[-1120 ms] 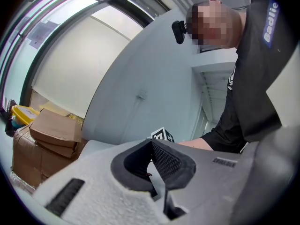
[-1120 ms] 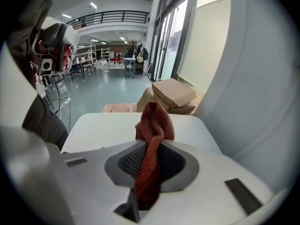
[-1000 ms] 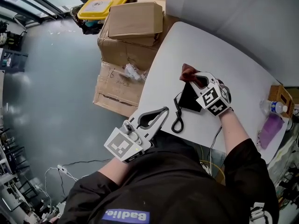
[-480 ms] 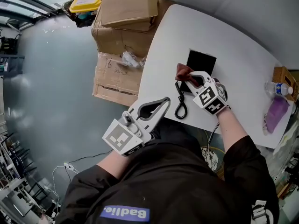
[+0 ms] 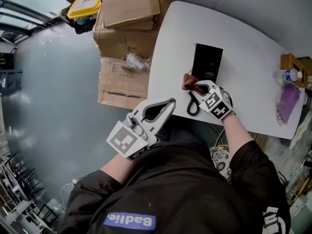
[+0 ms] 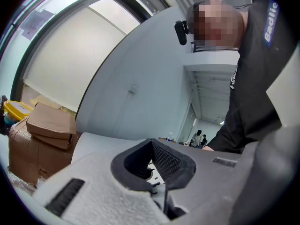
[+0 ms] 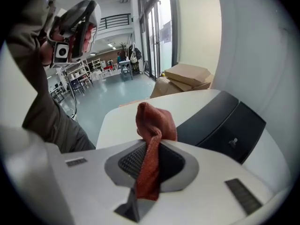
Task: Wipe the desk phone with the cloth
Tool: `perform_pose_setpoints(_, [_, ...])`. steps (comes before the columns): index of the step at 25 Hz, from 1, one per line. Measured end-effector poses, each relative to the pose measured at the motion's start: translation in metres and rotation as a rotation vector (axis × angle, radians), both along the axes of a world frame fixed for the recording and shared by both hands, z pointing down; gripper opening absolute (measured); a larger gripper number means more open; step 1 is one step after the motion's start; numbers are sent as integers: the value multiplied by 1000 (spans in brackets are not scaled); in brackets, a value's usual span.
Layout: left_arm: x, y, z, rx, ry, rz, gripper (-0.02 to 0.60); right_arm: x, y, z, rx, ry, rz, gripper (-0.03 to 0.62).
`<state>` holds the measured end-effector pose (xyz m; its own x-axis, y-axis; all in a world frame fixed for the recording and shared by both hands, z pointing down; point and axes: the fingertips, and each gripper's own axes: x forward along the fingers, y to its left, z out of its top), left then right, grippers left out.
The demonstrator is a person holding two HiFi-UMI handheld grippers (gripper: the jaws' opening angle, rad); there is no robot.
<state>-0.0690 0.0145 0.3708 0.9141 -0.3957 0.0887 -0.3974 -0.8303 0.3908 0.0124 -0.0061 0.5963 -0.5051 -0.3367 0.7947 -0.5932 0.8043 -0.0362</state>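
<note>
— What do the right gripper [image 7: 150, 146] fingers hold?
— They're clamped on the red cloth [image 7: 153, 121]. The desk phone [image 7: 225, 121] lies just beyond them on the table [image 7: 117, 121].
— And the left gripper [image 6: 152, 144]?
— Fingers together, empty (well short of the phone).

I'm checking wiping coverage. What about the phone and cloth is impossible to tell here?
Keys of the desk phone: too small in the head view, not shown in the right gripper view.
Whether the cloth touches the phone: head view, the right gripper covers that spot.
Upper end of the coiled cord: head view, hidden under the right gripper.
</note>
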Motion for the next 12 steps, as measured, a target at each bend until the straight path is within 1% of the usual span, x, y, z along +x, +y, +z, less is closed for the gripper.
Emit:
perform_pose_setpoints(3, [-2, 6, -16, 26, 20, 31, 15, 1, 10, -8, -13, 40, -4, 71])
perform_pose_setpoints(6, [-2, 3, -28, 50, 28, 54, 15, 4, 3, -36, 31, 39, -5, 71])
perform_pose_setpoints(9, [4, -8, -30, 58, 30, 51, 15, 13, -17, -69, 81, -1, 0, 71])
perform_pose_setpoints(12, [17, -28, -28, 70, 19, 30, 15, 29, -51, -99, 112, -44, -2, 71])
